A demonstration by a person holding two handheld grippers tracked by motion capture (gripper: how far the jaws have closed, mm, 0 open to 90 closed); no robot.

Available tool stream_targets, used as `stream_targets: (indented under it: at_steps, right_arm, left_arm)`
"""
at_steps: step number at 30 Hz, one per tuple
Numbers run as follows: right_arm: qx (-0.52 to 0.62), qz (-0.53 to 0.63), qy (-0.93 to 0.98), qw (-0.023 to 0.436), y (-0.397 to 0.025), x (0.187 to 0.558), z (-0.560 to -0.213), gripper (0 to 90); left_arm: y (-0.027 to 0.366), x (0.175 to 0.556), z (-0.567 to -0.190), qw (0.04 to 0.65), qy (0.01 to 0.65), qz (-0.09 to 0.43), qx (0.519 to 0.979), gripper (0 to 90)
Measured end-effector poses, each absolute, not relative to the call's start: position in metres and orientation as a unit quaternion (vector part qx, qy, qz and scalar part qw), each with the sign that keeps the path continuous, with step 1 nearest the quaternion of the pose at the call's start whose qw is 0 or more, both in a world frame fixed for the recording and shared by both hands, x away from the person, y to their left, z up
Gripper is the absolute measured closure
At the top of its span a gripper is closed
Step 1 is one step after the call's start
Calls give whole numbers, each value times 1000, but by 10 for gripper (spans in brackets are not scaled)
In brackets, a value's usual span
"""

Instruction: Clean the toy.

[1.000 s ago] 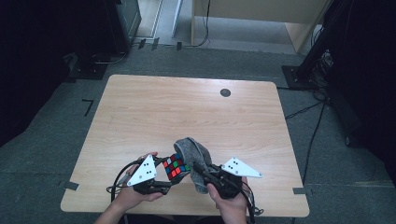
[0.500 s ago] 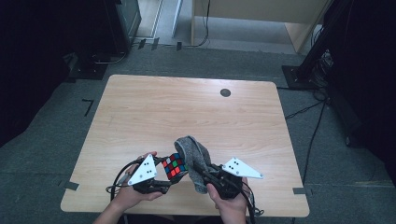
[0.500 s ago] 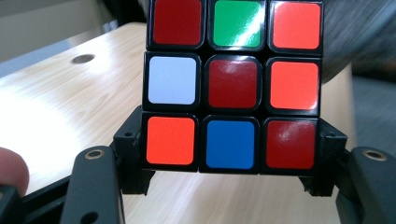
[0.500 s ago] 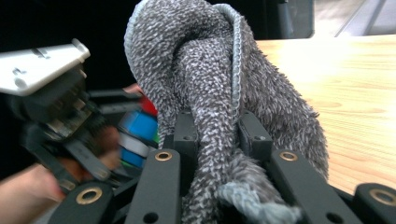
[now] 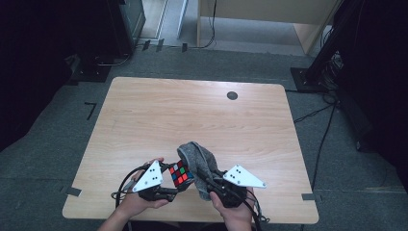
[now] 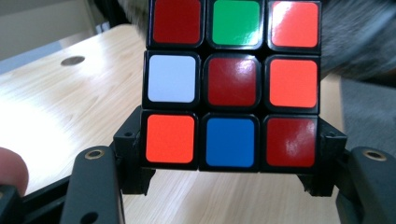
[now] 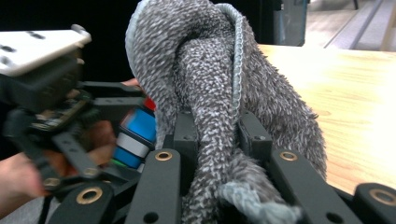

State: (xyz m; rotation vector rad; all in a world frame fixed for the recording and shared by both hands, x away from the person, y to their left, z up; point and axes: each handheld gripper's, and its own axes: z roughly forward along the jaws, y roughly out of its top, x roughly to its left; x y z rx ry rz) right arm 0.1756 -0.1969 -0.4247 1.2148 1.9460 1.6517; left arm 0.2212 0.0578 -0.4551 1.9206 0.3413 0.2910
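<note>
While the high view looks down on the wooden table (image 5: pixel 159 115), both hands work at its near edge: the left gripper (image 5: pixel 169 185) pinches a puzzle cube (image 5: pixel 180 173) and holds it up off the wood, and the right gripper (image 5: pixel 208 182) clamps a grey cloth (image 5: pixel 199 161) that drapes against the cube's right side. A small dark disc (image 5: pixel 232 95) lies well apart near the far edge.

From the left gripper view, the cube (image 6: pixel 232 84) sits squarely between the two black jaws, gripped at its bottom row, with the cloth (image 6: pixel 359 51) blurred behind its upper right corner.

From the right gripper view, the jaws are pressed together on a bunched fold of the cloth (image 7: pixel 210 93), and the cube (image 7: pixel 137 135) peeks out just beside it at left, inside the left gripper (image 7: pixel 100 135).

I judge the main risk to be the cube twisting or popping free, since only its lower layer is held; a hard wipe from the cloth could turn a layer or lever it out. The fold could also slip from the right jaws if dragged.
</note>
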Motion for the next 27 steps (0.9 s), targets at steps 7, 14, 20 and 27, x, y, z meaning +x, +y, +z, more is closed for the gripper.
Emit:
stream_targets:
  at_steps: [7,14,20,27]
  right_arm:
    - [442,568,679,145,-201,180,-432,738]
    - [442,579,672,135,-203,180,-430,738]
    - [435,585,671,137,-201,176,-425,739]
    - [428,599,665,125,-200,176,-424,738]
  left_arm:
    - [65,224,-452,561,152,127,804,338]
    - [69,223,-447,583,147,107,792,338]
    - [64,224,-452,549,149,132,812,338]
    - [61,219,-451,556,134,123,811,338]
